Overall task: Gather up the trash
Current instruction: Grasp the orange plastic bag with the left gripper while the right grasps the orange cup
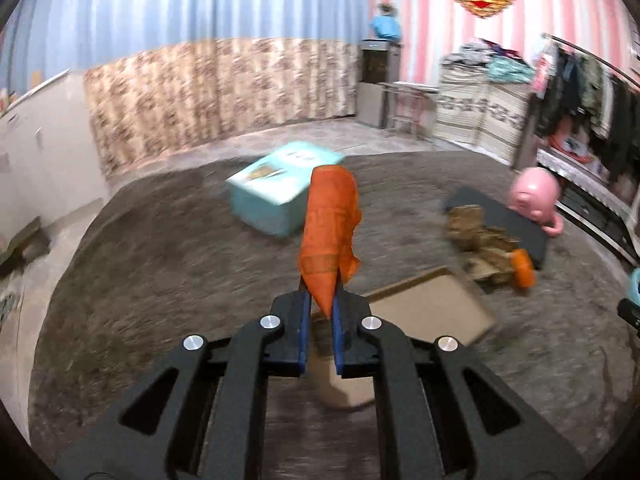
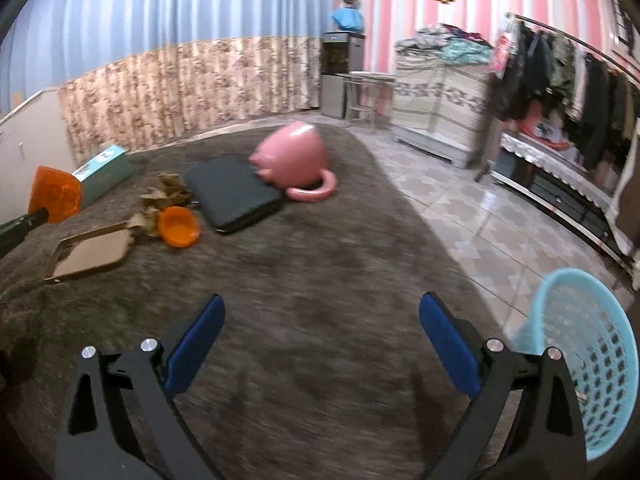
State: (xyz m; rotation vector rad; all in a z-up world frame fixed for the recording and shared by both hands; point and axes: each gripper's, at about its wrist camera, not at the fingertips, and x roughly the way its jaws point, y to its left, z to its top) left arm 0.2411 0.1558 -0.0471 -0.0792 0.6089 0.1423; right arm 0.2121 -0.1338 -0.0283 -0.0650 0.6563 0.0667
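Fingers of the left gripper (image 1: 320, 300) pinch an orange wrapper (image 1: 330, 232) (crumpled, upright); right gripper (image 2: 320, 336) gapes wide, holding nothing, beside a blue basket (image 2: 592, 360).

Rough, matt grey-brown carpet (image 2: 320, 248); glossy pink ceramic-looking mug (image 2: 296, 160); thin orange wrapper (image 1: 330, 232), plastic-like and slightly shiny; perforated pale-blue plastic basket (image 2: 592, 360); matt brown cardboard sheet (image 2: 90, 256); glossy floor tiles (image 2: 460, 208).

Orange paper cup (image 1: 330, 232) squashed flat, upright, above grey blanket (image 1: 160, 264); blue mesh basket (image 2: 584, 364) beside bed.
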